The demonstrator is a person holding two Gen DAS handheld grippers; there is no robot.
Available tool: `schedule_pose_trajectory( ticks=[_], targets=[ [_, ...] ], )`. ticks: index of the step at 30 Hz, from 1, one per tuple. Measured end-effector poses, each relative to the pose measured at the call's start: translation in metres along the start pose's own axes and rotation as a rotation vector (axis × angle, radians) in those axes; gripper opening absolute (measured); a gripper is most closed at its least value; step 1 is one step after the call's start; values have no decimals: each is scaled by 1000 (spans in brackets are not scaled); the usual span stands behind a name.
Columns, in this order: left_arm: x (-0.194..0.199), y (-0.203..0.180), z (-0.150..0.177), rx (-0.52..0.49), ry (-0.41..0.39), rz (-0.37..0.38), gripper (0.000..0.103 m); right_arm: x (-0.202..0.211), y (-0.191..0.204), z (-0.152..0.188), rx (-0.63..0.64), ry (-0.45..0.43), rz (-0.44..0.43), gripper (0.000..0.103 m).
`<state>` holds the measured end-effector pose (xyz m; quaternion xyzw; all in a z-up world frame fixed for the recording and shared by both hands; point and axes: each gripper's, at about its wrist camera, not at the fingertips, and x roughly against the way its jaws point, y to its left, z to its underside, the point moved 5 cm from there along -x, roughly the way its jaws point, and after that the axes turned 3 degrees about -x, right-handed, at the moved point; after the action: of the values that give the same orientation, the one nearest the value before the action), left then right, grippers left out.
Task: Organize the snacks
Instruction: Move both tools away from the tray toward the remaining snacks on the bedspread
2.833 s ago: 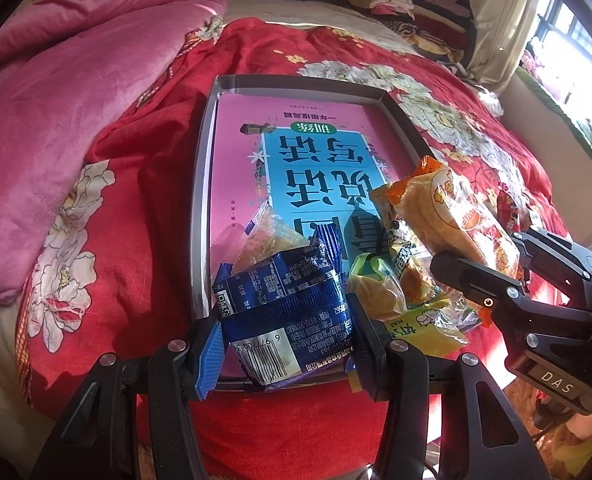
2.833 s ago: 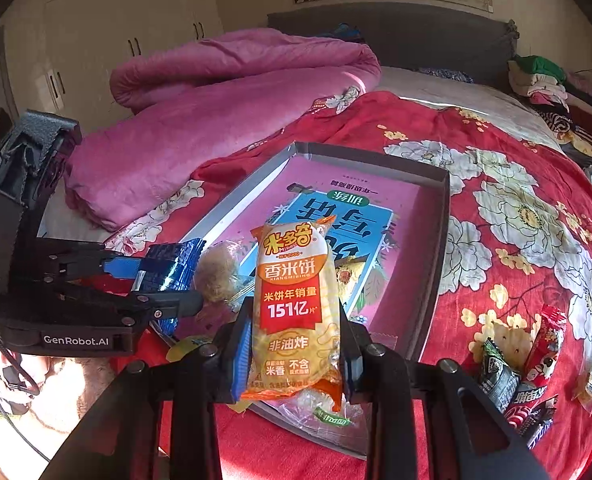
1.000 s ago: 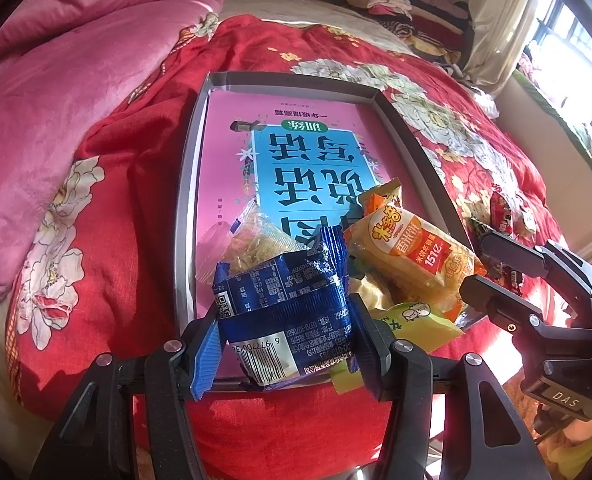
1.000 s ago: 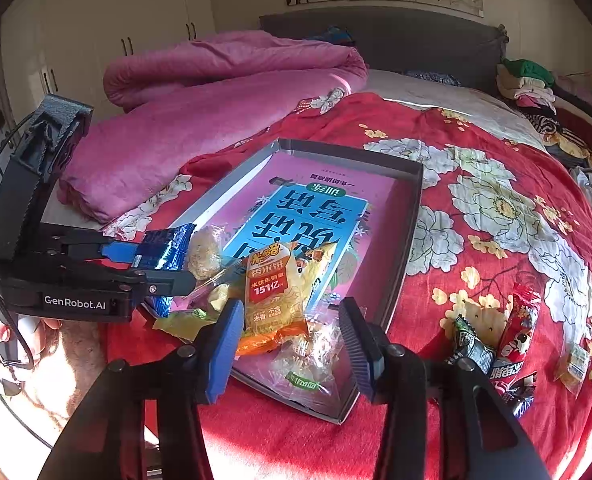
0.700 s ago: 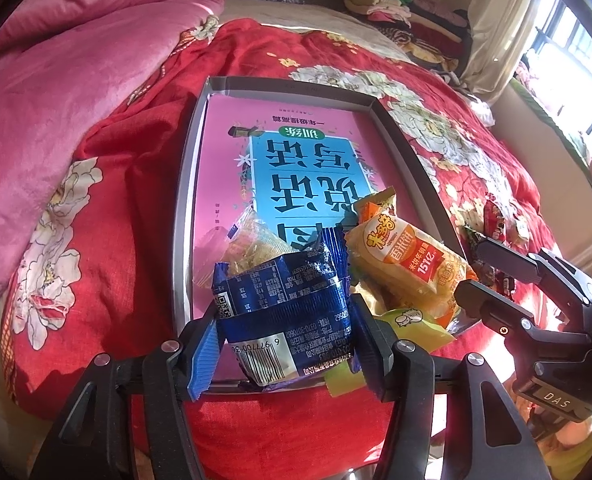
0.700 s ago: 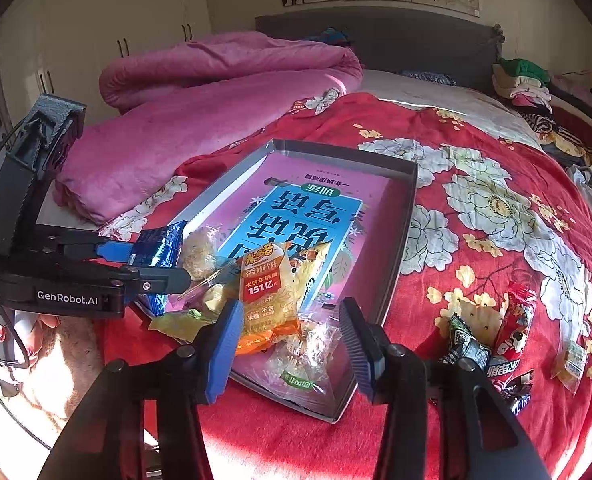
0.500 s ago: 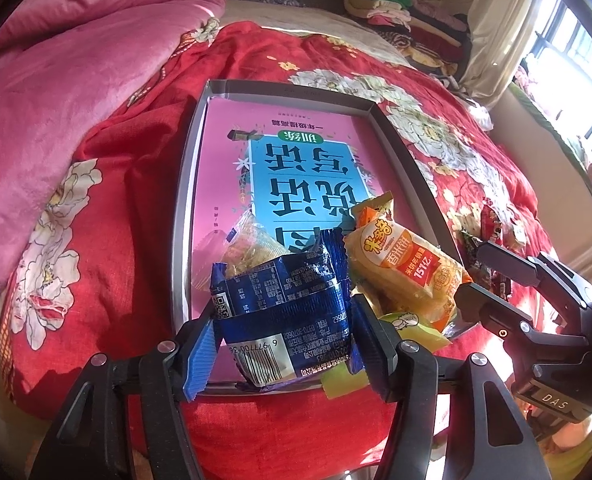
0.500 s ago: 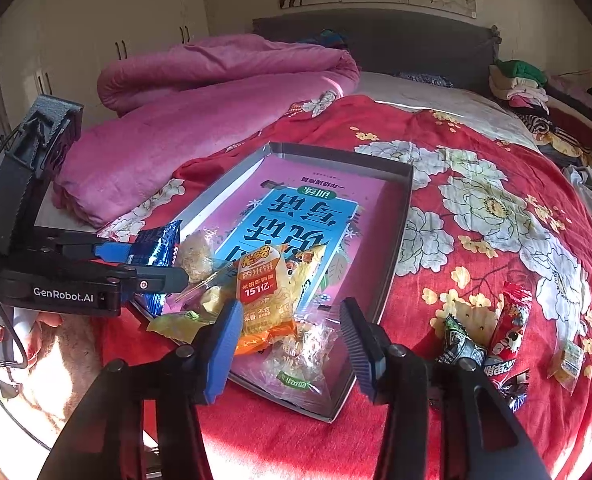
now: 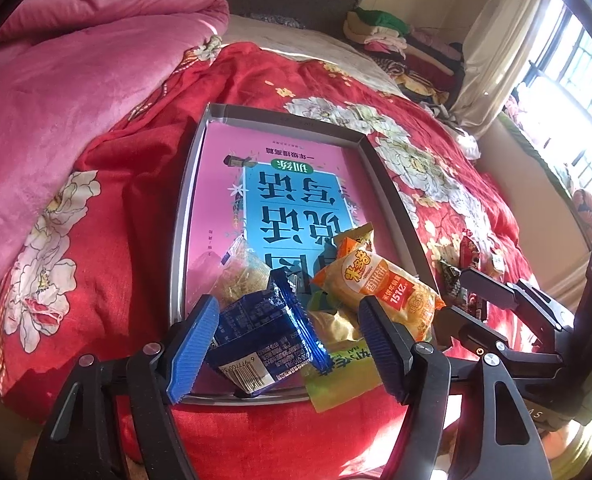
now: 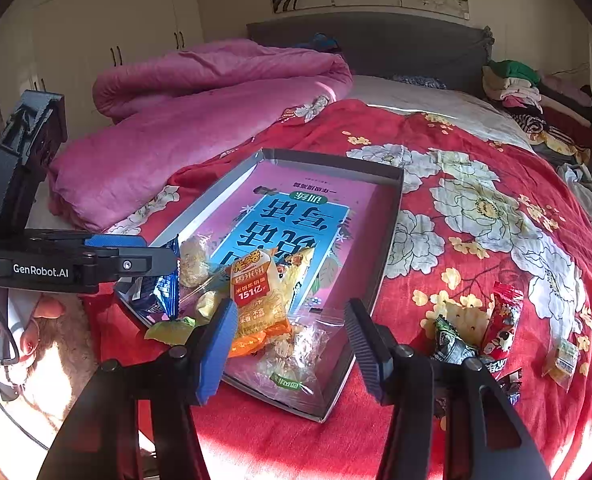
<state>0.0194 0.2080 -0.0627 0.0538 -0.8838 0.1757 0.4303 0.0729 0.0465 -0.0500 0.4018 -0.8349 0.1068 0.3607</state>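
Snacks sit bunched at the 6 o'clock end of a shallow grey tray (image 9: 183, 216) on the bed: a blue packet (image 9: 261, 334), an orange rice-cracker bag (image 9: 380, 290), a clear bag of noodle cake (image 9: 239, 276) and a green-yellow wrapper (image 9: 342, 376) hanging over the near rim. The left hand-held gripper (image 9: 283, 348) stands spread, the blue packet loose between its fingers. The right hand-held gripper (image 10: 285, 350), also spread, hovers over the tray's near edge and holds nothing. The tray's 12 o'clock half lies open, showing only its printed pink-and-blue bottom. At 3 o'clock, more loose packets (image 10: 476, 340) lie on the red floral quilt (image 10: 476, 208); a pink duvet (image 10: 199, 120) is heaped at 10 o'clock.
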Motion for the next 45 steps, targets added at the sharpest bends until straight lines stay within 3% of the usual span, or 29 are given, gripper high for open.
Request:
schedule_pose_trajectory(
  ticks=[8, 15, 45],
  targets=[
    [8, 4, -4, 38, -47, -13, 77, 4, -1, -1, -5, -8, 9, 59],
    [15, 4, -7, 43, -80, -79, 78, 9, -3, -2, -8, -23, 18, 60],
    [45, -35, -16, -40, -145, -68, 78, 36, -19, -11, -47, -101, 23, 65]
  ],
)
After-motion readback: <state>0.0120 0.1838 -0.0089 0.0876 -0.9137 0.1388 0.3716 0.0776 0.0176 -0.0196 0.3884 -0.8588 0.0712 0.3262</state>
